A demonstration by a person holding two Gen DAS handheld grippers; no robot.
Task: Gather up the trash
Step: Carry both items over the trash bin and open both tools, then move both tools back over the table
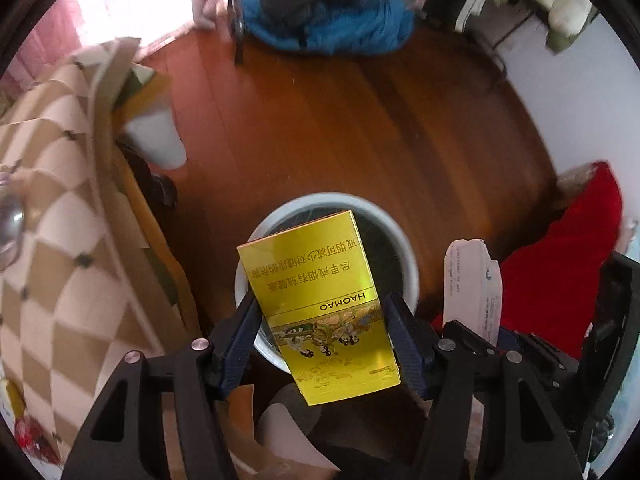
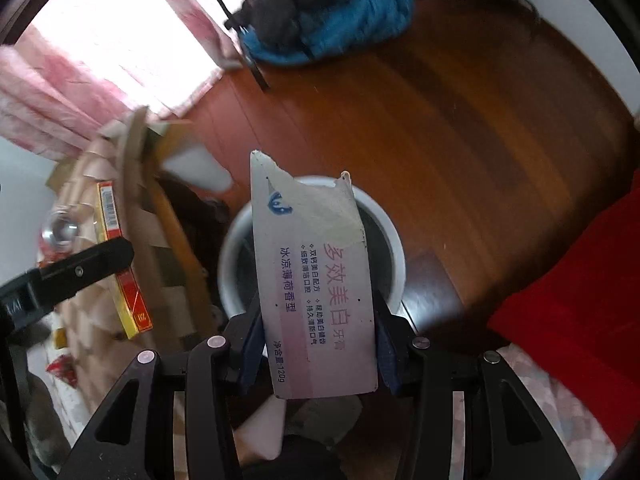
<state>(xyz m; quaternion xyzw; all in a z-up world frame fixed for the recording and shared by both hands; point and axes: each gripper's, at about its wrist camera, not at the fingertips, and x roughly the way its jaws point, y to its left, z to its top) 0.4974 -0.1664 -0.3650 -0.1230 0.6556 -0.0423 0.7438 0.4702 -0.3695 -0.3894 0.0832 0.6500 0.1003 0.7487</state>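
Both grippers point downward over a round white waste bin [image 1: 404, 248] with a dark liner standing on a reddish wooden floor [image 1: 360, 120].

The left gripper [image 1: 320, 332] clamps a glossy yellow cigarette carton [image 1: 320, 304] between its blue-padded fingers [image 1: 404, 332], low in the frame's centre, above the bin's mouth.

The right gripper [image 2: 318, 344] grips a torn pale toothpaste box [image 2: 316, 280] likewise.

Only the right view shows a red-and-yellow box [image 2: 120, 264] at left; the left view shows the toothpaste box [image 1: 476, 284] at lower right.
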